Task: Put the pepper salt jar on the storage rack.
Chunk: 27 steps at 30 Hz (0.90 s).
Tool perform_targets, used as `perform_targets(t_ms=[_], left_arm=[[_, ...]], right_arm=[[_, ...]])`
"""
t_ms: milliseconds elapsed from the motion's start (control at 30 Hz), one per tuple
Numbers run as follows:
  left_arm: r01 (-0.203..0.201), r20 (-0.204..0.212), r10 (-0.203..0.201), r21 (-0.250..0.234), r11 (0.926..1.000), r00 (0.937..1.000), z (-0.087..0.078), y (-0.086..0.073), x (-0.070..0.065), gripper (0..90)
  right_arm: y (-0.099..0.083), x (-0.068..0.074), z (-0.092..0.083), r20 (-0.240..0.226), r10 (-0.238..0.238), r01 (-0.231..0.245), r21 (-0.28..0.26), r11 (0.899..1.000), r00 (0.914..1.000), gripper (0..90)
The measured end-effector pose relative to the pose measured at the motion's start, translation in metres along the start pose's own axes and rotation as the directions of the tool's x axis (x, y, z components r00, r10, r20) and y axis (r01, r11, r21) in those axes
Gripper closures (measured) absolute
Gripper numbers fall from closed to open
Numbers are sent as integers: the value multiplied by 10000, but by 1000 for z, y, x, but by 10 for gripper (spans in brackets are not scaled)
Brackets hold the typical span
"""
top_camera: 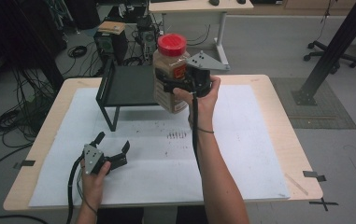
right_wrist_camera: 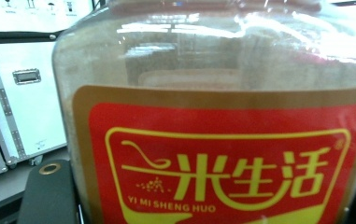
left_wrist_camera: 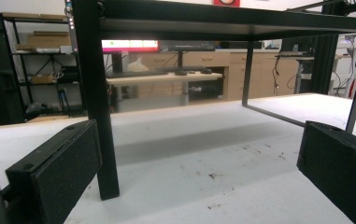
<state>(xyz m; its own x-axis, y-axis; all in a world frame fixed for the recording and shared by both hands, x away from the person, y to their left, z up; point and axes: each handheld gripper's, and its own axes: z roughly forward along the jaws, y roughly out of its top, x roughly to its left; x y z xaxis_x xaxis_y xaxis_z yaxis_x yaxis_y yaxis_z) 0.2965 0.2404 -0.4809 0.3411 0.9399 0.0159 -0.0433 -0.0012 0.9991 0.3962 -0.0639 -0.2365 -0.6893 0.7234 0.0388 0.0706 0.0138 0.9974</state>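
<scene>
At the left, our left gripper rested on the table, jaws spread and empty. Rightward, our right gripper clenched the upright jar, lifted just right of the black shelf, nearer that hand.

Left tongs wide apart, nothing between pads, low over white-covered bench. Black metal rack straight ahead; its near leg stands on bench just beside left pad. Dark specks on cover. Desk, cabinets, shelving far behind.
</scene>
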Motion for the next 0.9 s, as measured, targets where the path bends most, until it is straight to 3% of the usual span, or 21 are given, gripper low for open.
perform_targets(t_ms=[900], left_arm=[[-55, 61, 55, -41, 10000, 10000, 0, 0, -1, 4]], right_arm=[[-8, -25, 56, 1009, 16, -83, 659, 9978, 9949, 245]])
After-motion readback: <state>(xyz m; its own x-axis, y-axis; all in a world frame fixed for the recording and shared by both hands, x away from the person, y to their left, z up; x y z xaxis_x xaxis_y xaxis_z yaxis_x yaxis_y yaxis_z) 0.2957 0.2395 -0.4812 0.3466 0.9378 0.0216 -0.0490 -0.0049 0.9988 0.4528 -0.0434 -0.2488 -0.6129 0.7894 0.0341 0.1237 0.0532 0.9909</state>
